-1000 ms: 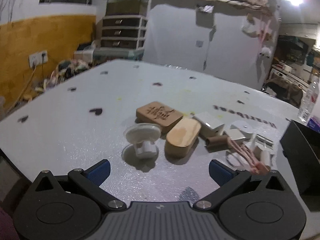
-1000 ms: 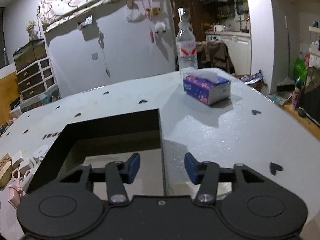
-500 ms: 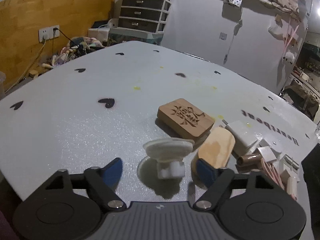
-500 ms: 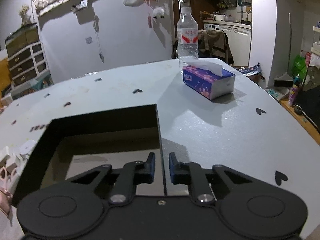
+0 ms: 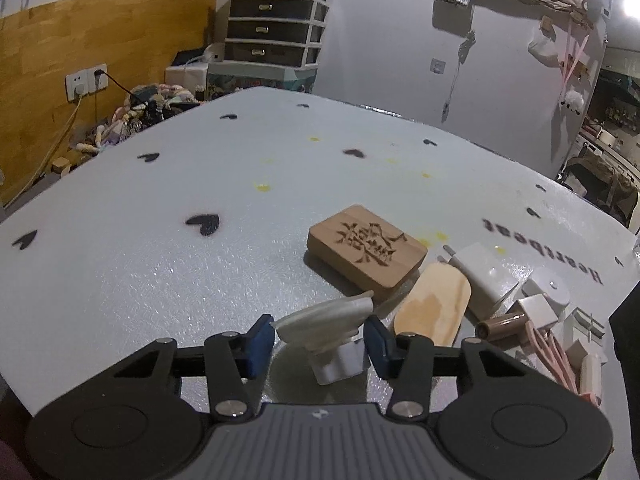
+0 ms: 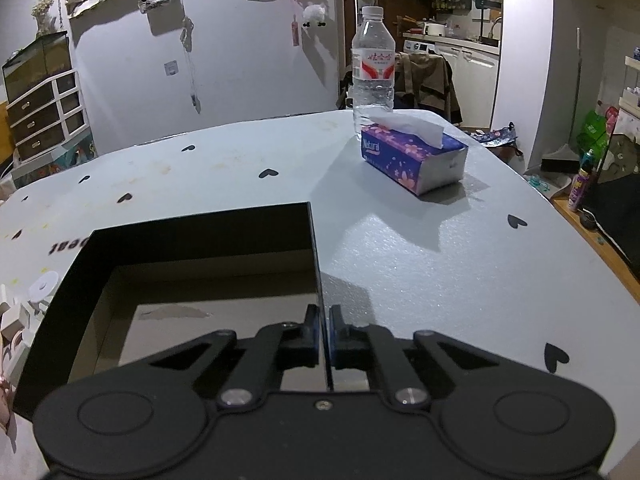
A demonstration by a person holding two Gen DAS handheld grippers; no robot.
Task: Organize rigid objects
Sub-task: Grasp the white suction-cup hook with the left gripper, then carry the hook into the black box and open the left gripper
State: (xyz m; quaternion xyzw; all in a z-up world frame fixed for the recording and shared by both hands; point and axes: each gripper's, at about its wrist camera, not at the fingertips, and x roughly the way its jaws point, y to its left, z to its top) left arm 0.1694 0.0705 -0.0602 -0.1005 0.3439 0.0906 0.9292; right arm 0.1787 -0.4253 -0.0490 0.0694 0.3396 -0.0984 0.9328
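— Where is your left gripper (image 5: 320,340) right now?

— Low over the near edge of the table (image 5: 168,208), fingers spread just wider than the white suction cup (image 5: 326,320). The cup's flat disc tilts up between the two blue pads (image 5: 260,340), and its stubby knob rests on the table below. The pads look close to the disc rim on both sides, but I can't tell that they are pressing it yet.

— What should you watch as you close?

— The disc looks thin and flexible, so I'd judge a grip on its rim to be weak. You'd do better to drop slightly and pinch lower, nearer the knob, keeping the cup centred so it doesn't tip toward the wooden oval piece (image 5: 434,312) just beside it on the right. The carved wooden block (image 5: 366,258) sits just behind, so don't push forward.

— And your other hand?

— Your right gripper (image 6: 324,336) has its fingers pressed together on the right-hand wall of the black box (image 6: 316,264), near its front corner. Hold that wall steady so the box stays put for the drop.
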